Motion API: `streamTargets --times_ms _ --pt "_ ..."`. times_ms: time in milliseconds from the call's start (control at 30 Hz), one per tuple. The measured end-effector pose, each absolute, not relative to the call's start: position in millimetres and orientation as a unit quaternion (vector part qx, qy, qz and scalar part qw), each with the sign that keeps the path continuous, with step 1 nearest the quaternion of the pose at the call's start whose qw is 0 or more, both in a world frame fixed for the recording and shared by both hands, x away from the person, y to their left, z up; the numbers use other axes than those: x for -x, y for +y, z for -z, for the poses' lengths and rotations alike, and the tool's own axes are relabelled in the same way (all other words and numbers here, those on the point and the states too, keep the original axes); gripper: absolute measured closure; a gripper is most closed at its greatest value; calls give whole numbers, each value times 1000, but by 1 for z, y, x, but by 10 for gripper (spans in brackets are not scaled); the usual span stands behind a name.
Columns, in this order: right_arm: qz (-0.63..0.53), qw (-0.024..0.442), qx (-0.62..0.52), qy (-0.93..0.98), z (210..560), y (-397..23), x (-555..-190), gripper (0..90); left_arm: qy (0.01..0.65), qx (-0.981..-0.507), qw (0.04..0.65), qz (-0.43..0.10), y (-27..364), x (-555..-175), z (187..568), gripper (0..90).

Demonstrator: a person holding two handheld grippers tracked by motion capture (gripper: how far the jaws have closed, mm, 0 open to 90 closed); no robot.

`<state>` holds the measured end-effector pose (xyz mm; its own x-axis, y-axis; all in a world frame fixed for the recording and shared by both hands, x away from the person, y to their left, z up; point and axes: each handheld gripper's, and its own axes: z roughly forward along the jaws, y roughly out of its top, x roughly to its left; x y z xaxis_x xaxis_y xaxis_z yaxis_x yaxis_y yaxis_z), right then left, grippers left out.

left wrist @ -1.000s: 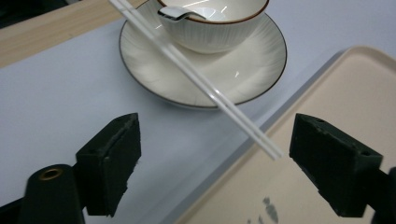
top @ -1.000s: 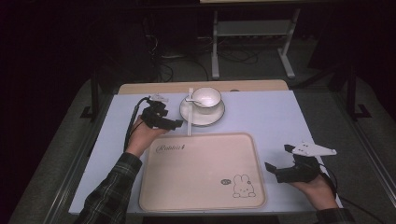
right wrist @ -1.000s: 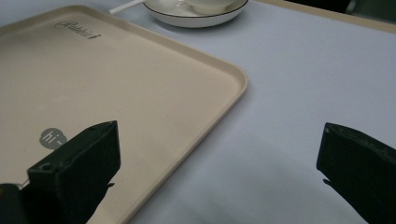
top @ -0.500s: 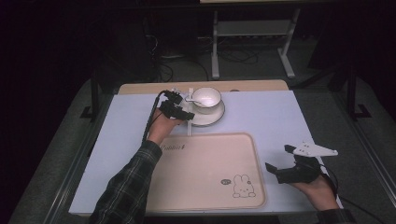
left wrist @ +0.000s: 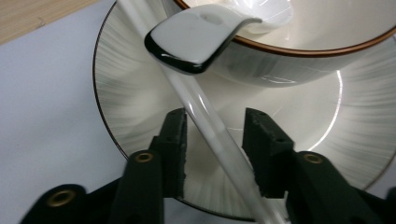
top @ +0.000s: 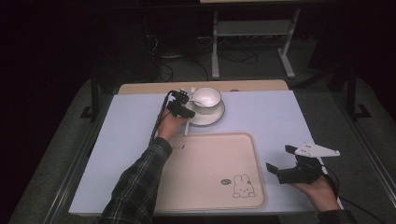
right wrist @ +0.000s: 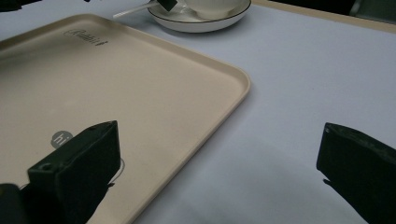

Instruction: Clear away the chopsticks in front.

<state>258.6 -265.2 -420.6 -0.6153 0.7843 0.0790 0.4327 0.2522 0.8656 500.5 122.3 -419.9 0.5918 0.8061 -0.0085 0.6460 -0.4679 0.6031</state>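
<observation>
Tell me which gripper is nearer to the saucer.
Left. The left gripper is over the saucer, its open jaws either side of a white stick lying there. The right gripper sits far off, beside the tray.

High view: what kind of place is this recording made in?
Probably a lab or studio recording setup, not a home: a covered table in a dark room, cables on the floor behind it, with a staged tray and bowl.

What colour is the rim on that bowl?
The bowl is white with a thin brown rim line, clearest in the left gripper view.
</observation>
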Motion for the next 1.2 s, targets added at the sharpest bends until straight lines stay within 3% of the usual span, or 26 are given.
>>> streamTargets --times_ms 633,733,767,900,1200 --pt "-468 186 -395 768 420 -265 -258 0 448 -832 278 -169 129 -518 423 777" --pt "-468 186 -395 768 421 -265 -258 0 448 -831 284 -168 130 -517 421 737" --pt "-468 186 -395 768 420 -265 -257 0 447 -831 286 -168 130 -516 419 674" --pt "-468 187 -395 768 421 -266 -257 0 441 -833 288 -169 134 -508 409 577" --pt "-466 188 -394 769 420 -265 -256 0 435 -827 318 -161 158 -479 390 576"
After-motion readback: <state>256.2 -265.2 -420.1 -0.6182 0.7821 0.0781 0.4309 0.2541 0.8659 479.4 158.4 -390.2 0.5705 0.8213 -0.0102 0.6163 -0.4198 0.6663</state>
